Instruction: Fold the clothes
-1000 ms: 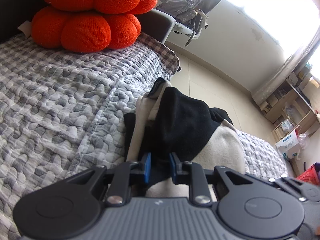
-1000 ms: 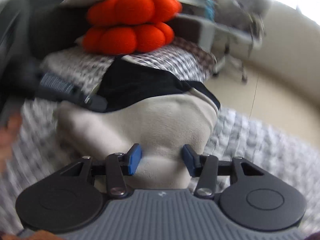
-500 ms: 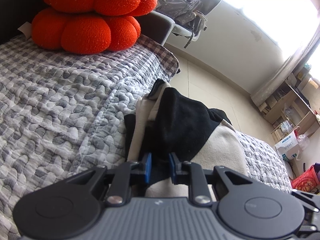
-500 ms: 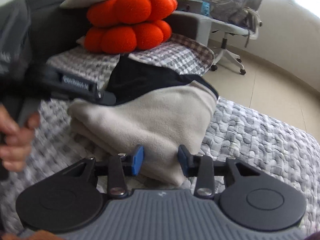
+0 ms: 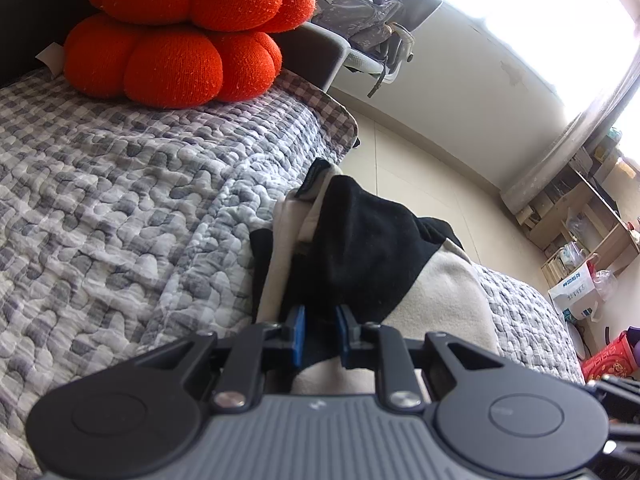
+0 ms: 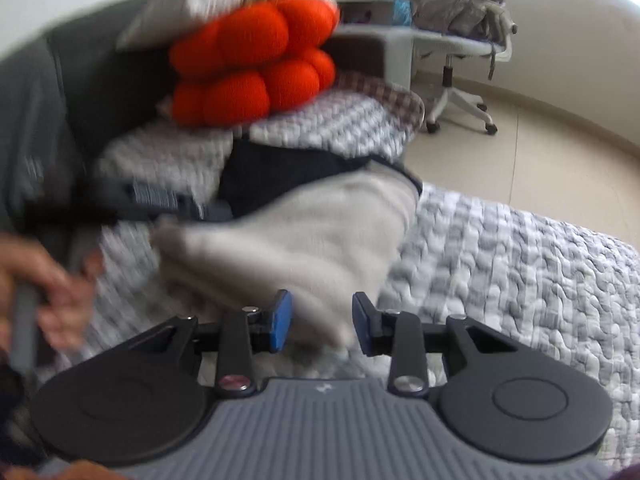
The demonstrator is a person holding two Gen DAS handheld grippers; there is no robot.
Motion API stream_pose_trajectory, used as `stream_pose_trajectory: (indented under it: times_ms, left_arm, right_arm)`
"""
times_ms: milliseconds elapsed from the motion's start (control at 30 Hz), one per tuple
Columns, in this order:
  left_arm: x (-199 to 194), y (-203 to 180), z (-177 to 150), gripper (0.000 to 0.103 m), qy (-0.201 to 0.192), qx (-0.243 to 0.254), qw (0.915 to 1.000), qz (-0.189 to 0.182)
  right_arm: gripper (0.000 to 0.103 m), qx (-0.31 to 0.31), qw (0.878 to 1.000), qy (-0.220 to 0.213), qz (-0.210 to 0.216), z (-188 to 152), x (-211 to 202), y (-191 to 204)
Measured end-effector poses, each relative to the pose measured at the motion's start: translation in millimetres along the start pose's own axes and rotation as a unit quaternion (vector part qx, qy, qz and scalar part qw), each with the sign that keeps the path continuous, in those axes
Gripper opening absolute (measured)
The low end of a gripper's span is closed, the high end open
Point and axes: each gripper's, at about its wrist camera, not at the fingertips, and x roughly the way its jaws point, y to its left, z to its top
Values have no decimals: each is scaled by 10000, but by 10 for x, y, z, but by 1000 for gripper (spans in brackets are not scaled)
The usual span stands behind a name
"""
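A folded beige and black garment (image 5: 448, 292) lies on the grey quilted bed (image 5: 100, 200) near its edge. My left gripper (image 5: 320, 334) is shut on the garment's black part, and the dark cloth fills the narrow gap between its blue pads. In the right wrist view, which is blurred, the garment (image 6: 320, 232) stretches from the left tool to my right gripper (image 6: 322, 326). The right gripper's pads are closed on the near beige corner. A person's hand (image 6: 52, 292) holds the left tool at the left edge.
Two orange knotted cushions (image 5: 180, 32) are stacked at the head of the bed. Beyond the bed's edge are bare floor, an office chair with a backpack (image 5: 372, 20), wooden shelves (image 5: 592, 216) and a red basket (image 5: 612, 360).
The right gripper's jaws have narrowed onto the beige corner, and its view has rolled and shifted. The left gripper keeps its grip and has not moved.
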Motion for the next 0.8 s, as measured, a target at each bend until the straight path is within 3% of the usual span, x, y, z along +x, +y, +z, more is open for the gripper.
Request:
stream_pose_trajectory:
  times_ms: [67, 167, 267, 467, 667, 733, 800]
  left_arm:
    - [-1, -2, -2, 19, -2, 8, 10000, 2]
    - [-2, -2, -4, 19, -3, 11, 10000, 2]
    - [-5, -14, -10, 19, -14, 45, 10000, 28]
    - [-6, -4, -5, 19, -13, 64, 10000, 8]
    - [0, -12, -8, 19, -21, 64, 10000, 21]
    - [0, -10, -7, 19, -21, 59, 10000, 19]
    - [0, -12, -8, 19, -26, 78, 10000, 27]
  right_arm:
    - [37, 56, 10000, -44, 7, -1, 15, -5]
    - [35, -47, 9996, 247, -100, -66, 176, 35]
    - [45, -279, 9965, 699, -360, -162, 415, 63]
    - [41, 138, 9976, 669, -88, -68, 281, -75]
    - [46, 810, 9955, 496, 25, 15, 194, -308]
    - [46, 639, 9967, 480, -123, 2, 180, -284]
    - [46, -104, 9983, 447, -361, -35, 139, -113]
